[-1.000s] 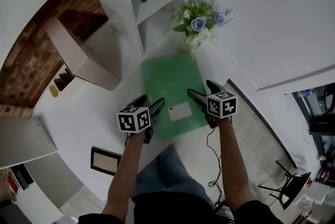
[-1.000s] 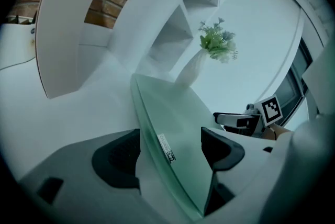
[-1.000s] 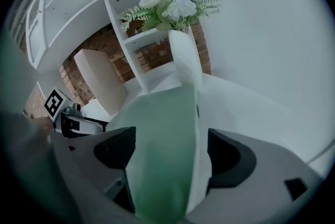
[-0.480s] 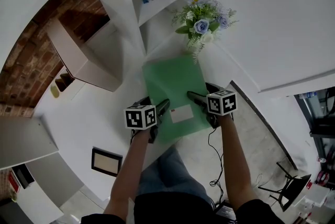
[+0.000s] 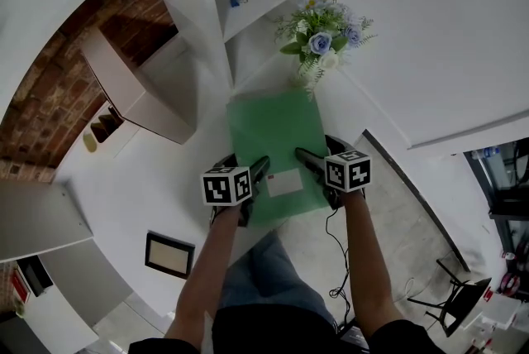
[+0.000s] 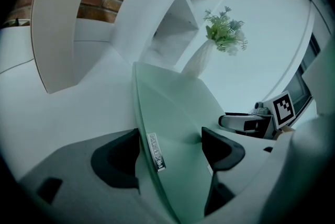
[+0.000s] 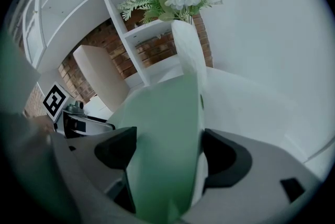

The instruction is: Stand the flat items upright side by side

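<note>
While the green folder (image 5: pixel 277 129) lies on the white worktop (image 5: pixel 140 170) near the vase of flowers (image 5: pixel 318 42), left gripper (image 5: pixel 245 163) and right gripper (image 5: pixel 315 148) each straddle a side edge, jaws wide apart, unclamped.

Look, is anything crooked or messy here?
Only the green folder: it lies flat and slanted on the table, not upright. The left tongs and right tongs straddle its near corners, open. Nothing looks spilled.
</note>
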`<state>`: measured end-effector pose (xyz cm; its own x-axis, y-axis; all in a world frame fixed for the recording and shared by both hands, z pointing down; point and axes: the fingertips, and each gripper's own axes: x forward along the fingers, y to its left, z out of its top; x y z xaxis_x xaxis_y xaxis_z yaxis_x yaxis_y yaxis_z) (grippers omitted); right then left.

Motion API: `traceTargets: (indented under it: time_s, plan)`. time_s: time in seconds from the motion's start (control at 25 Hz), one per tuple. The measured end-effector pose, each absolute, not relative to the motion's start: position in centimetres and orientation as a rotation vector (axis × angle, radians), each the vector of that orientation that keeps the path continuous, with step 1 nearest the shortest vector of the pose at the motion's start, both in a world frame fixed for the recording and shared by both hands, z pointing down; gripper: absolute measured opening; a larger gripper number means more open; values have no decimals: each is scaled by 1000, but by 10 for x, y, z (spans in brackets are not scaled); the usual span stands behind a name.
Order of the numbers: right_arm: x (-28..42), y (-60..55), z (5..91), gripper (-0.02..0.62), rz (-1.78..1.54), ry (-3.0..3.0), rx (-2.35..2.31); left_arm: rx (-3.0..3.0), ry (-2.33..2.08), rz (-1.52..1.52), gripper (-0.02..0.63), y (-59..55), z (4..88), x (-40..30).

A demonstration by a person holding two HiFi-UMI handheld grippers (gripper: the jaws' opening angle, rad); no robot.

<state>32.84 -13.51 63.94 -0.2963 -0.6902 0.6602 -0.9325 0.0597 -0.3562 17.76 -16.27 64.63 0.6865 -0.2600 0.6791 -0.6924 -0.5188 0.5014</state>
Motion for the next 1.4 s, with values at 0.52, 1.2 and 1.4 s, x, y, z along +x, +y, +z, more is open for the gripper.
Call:
traceTargets:
  time_s: [0.52, 1.2, 1.4]
  plan:
    - [291, -126, 602, 388, 982, -2104, 1742, 2204, -807, 688, 341, -154, 612, 139]
    - [231, -106, 519, 365, 636, -2328, 1882, 2358, -980, 568, 341, -128, 545, 74]
    - [224, -105, 487, 365, 476, -2424, 1928, 2484, -1048, 484, 341, -129, 517, 67]
